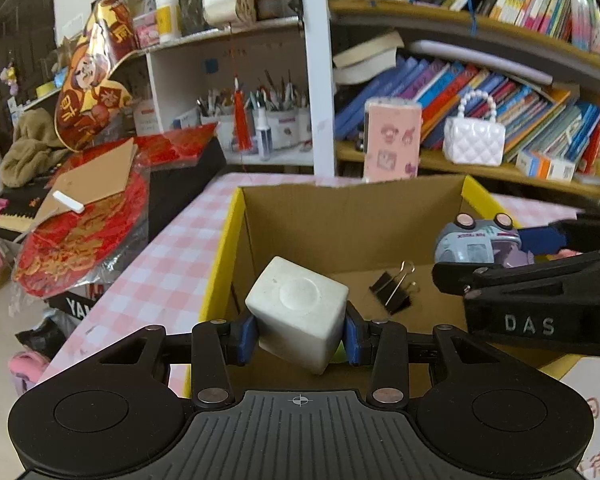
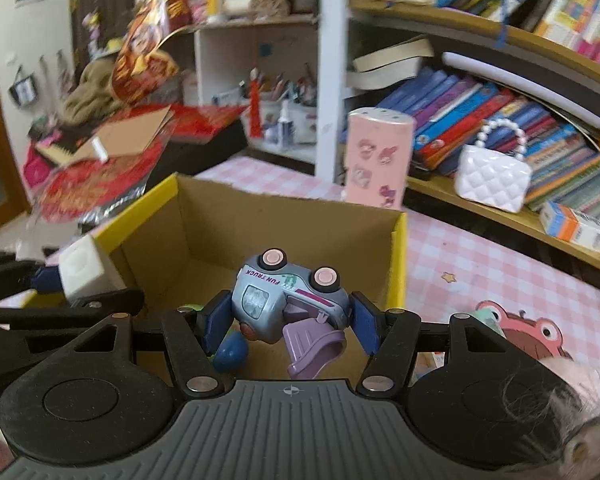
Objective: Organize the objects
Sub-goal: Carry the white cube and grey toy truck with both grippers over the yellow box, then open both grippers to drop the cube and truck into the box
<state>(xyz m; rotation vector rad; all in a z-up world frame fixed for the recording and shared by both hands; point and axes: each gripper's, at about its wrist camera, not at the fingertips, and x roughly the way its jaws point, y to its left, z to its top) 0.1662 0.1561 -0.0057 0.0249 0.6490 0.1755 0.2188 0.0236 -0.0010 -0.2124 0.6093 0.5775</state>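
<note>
Cardboard box (image 1: 352, 224) sits on my pink checked tablecloth (image 1: 168, 256) before crowded bookshelves (image 1: 500, 92). Over it, my left gripper (image 1: 300, 334) clamps a white block (image 1: 300, 312); my right gripper (image 2: 286, 322) clamps an upturned toy truck (image 2: 288, 300).

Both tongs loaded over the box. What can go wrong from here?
1. The white block sits tilted in the left tongs; it may slip, or land on the binder clip below.
2. The right tongs appear barely closed around the upside-down toy truck; it could drop early.
3. Both tongs crowd the cardboard box; collision likely.
</note>
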